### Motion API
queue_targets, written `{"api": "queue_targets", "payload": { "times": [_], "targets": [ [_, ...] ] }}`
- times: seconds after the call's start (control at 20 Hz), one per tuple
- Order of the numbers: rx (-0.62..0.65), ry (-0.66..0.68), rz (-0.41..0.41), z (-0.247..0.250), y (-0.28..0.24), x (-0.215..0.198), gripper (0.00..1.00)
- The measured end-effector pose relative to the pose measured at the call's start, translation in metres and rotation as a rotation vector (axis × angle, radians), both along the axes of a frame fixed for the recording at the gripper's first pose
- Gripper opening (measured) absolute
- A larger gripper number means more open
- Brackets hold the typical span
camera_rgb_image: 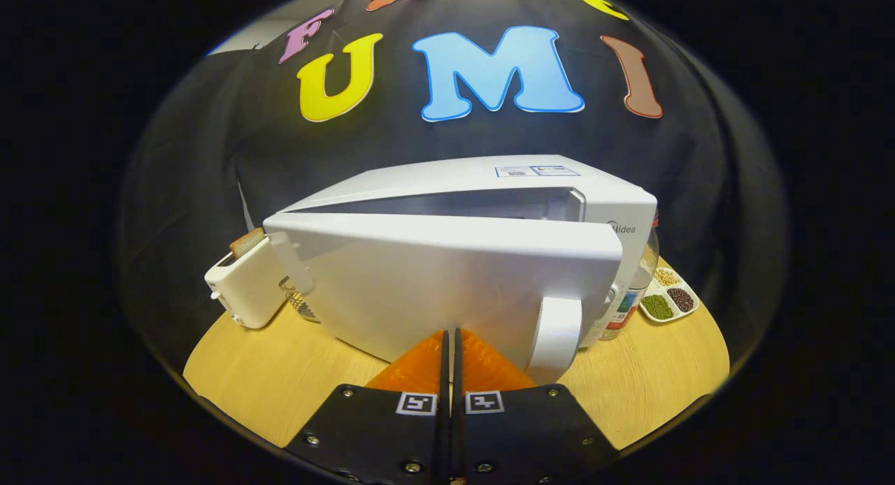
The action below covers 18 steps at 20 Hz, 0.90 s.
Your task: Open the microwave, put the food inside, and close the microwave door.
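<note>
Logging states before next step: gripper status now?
gripper: shut, fingers together and holding nothing, tips up against the microwave door, which stands ajar, just beside its handle.

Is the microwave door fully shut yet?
No: the microwave door stands ajar, a gap along its top. The closed gripper fingertips sit against it.

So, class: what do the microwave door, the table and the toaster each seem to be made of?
Microwave door: probably painted metal or plastic, smooth white satin with soft sheen. Table: wood or wood-look laminate, light grain lines, matt. Toaster: likely cream plastic, smooth with rounded corners. The hand-held gripper, fingers closed, points at the door.
</note>
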State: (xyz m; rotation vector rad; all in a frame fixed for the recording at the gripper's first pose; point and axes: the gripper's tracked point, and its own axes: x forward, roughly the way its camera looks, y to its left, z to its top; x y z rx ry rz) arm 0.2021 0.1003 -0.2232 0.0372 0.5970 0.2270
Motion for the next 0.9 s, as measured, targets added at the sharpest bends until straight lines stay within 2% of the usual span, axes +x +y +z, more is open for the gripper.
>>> {"api": "queue_targets", "payload": {
  "times": [0.35, 0.5, 0.65, 0.8, 0.9],
  "targets": [
    [0.026, -0.007, -0.088, 0.000, -0.017, 0.042, 0.00],
    [-0.036, -0.032, -0.050, -0.007, -0.017, 0.043, 0.01],
    [-0.060, -0.048, -0.047, -0.013, -0.015, 0.051, 0.00],
    [-0.130, -0.065, -0.033, -0.017, -0.022, 0.046, 0.01],
    [-0.114, -0.075, -0.022, -0.006, -0.018, 0.033, 0.01]
  ]
}}
